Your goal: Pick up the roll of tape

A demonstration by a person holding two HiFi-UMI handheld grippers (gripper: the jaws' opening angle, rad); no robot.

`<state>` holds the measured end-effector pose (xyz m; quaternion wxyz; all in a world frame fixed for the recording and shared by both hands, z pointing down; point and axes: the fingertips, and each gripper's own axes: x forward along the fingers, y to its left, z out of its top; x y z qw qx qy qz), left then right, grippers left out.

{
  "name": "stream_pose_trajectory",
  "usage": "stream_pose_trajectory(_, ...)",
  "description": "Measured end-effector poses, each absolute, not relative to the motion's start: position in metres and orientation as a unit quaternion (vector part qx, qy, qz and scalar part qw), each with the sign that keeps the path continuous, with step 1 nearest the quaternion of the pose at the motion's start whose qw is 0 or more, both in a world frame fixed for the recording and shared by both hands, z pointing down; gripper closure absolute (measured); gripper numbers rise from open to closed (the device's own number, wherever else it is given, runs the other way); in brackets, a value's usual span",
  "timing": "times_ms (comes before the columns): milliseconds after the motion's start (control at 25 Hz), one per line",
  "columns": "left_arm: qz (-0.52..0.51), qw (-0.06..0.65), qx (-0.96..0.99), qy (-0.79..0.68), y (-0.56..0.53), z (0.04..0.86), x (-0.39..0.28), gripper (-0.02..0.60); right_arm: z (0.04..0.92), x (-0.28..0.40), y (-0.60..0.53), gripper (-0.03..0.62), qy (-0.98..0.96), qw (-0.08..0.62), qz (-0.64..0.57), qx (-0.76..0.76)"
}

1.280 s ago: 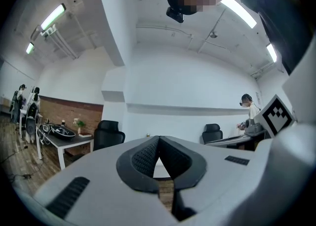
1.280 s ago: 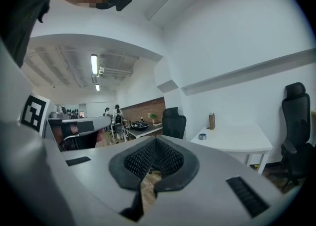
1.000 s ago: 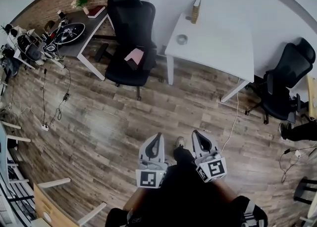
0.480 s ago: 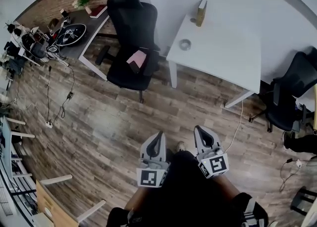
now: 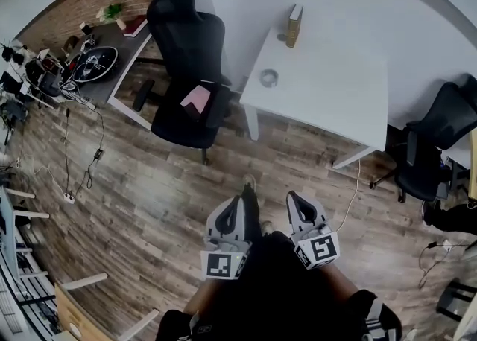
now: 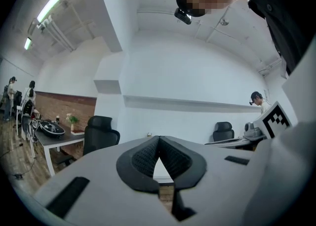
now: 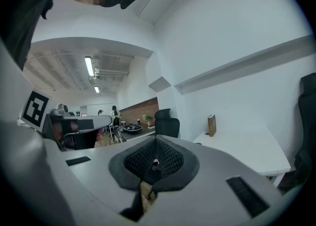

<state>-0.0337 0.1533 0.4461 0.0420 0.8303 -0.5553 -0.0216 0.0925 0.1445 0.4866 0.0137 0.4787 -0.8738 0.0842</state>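
The roll of tape (image 5: 269, 77) is a small grey ring lying flat on the white table (image 5: 328, 86), near its left side. Both grippers hang close to the person's body, far short of the table, over the wooden floor. My left gripper (image 5: 236, 202) is shut with nothing between its pads, and its tips meet in the left gripper view (image 6: 158, 139). My right gripper (image 5: 291, 197) is likewise shut and empty, with its tips touching in the right gripper view (image 7: 156, 141). In both gripper views I cannot make out the tape.
A brown book (image 5: 294, 25) stands at the table's far edge. A black office chair (image 5: 190, 71) with a pink item on its seat stands left of the table. A second chair (image 5: 436, 138) is at the right. A cluttered grey desk (image 5: 100, 60) and floor cables (image 5: 86, 168) are far left.
The person has stepped forward: a leg now shows ahead between the grippers, and the table and chair have shifted slightly left in view. Both grippers stay shut by the body.
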Motion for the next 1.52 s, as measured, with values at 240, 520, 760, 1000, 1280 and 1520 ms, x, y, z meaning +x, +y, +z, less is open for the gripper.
stream_pose_trajectory(240, -0.031, 0.039, 0.845, -0.532, 0.091, 0.442, -0.024, 0.565, 0.489, 0.097, 0.091, 0.582, -0.865, 0.017, 0.082, 0.495)
stream_pose_trajectory(520, -0.048, 0.046, 0.855, -0.514, 0.0, 0.431, -0.032, 0.565, 0.487, 0.086, 0.005, 0.582, -0.854, 0.032, 0.08, 0.513)
stream_pose_trajectory(760, -0.049, 0.048, 0.863, -0.501, -0.072, 0.43, -0.052, 0.565, 0.485, 0.063, -0.066, 0.582, -0.85, 0.043, 0.074, 0.519)
stream_pose_trajectory(1000, -0.048, 0.046, 0.871, -0.486, -0.127, 0.432, -0.066, 0.565, 0.485, 0.044, -0.121, 0.582, -0.847, 0.039, 0.075, 0.525)
stream_pose_trajectory(1280, -0.048, 0.065, 0.875, -0.477, -0.163, 0.438, -0.078, 0.565, 0.493, 0.031, -0.159, 0.582, -0.84, 0.054, 0.084, 0.534)
stream_pose_trajectory(1520, -0.037, 0.073, 0.878, -0.472, -0.189, 0.449, -0.078, 0.565, 0.504, 0.03, -0.19, 0.582, -0.839, 0.06, 0.087, 0.533)
